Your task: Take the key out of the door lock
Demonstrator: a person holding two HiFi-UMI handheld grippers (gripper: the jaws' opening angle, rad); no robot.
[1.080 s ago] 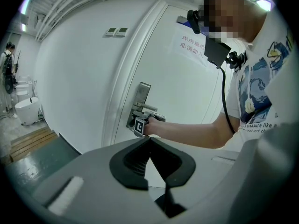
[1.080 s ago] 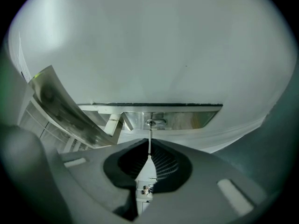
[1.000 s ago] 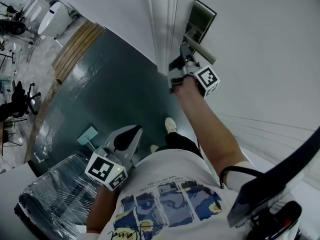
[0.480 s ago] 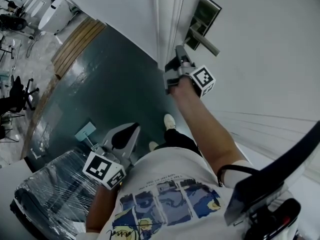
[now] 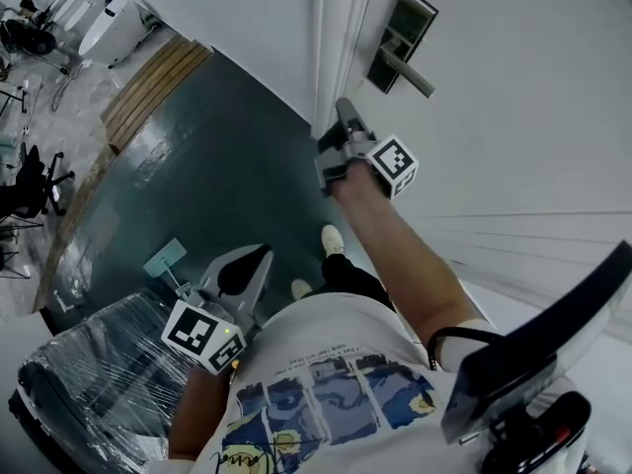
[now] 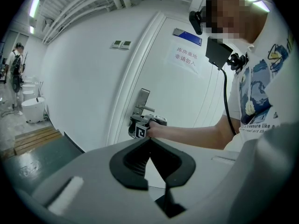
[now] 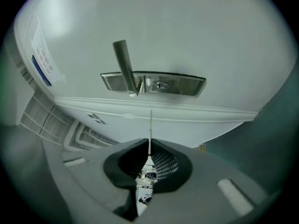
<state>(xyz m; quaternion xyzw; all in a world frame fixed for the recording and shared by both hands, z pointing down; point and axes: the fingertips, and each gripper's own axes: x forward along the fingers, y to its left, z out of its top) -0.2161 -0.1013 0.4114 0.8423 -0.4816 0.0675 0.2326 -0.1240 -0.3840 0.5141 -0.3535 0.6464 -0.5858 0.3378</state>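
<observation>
The metal lock plate [image 5: 403,36] with its lever handle [image 5: 411,73] sits on the white door. In the right gripper view the keyhole [image 7: 161,85] in the plate [image 7: 182,84] is bare. My right gripper [image 7: 149,146] is shut on the key [image 7: 150,125], whose thin blade points edge-on at the door, clear of the lock. In the head view the right gripper [image 5: 343,126] hangs below and left of the plate. My left gripper [image 5: 247,270] is shut on nothing, low beside the person's torso; its view [image 6: 149,141] shows the right gripper [image 6: 141,126] near the plate [image 6: 143,98].
The white door frame [image 5: 338,28] runs just left of the lock. A dark green floor [image 5: 217,186] lies below, with wooden boards [image 5: 150,92] and a plastic-wrapped object [image 5: 89,388] to the left. A paper notice [image 6: 186,57] is stuck on the door.
My right gripper has drawn back from the lock plate, down and left in the head view, with the key in it. The left gripper has stayed put.
</observation>
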